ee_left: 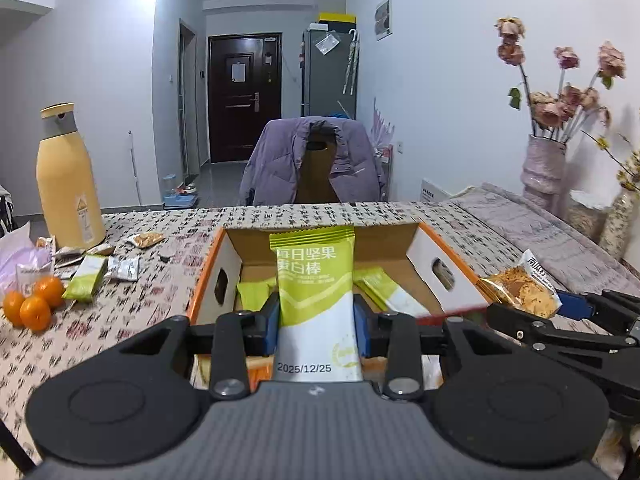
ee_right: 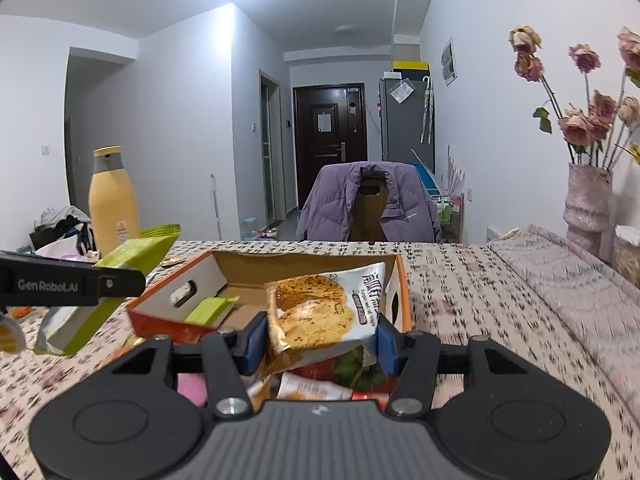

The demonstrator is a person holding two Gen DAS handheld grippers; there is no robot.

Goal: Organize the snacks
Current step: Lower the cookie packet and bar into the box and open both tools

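My left gripper (ee_left: pixel 316 320) is shut on a green and white nut bar packet (ee_left: pixel 314 280), held upright above the near side of an orange and white cardboard box (ee_left: pixel 224 264). Two more green bars (ee_left: pixel 384 288) lie inside that box. My right gripper (ee_right: pixel 320 340) is shut on a cracker packet (ee_right: pixel 320 308) printed with golden crackers, in front of the same box (ee_right: pixel 172 316). From the left wrist view the cracker packet (ee_left: pixel 520 284) shows at the right in the other gripper's jaws. The right wrist view catches the green bar (ee_right: pixel 132 256) at the left.
On the patterned tablecloth (ee_left: pixel 120 320) at the left lie loose snack packets (ee_left: pixel 104 268), three oranges (ee_left: pixel 32 304) and a tall yellow bottle (ee_left: pixel 68 176). A chair with a purple jacket (ee_left: pixel 316 160) stands beyond the table. A vase of dried flowers (ee_left: pixel 544 160) is at the right.
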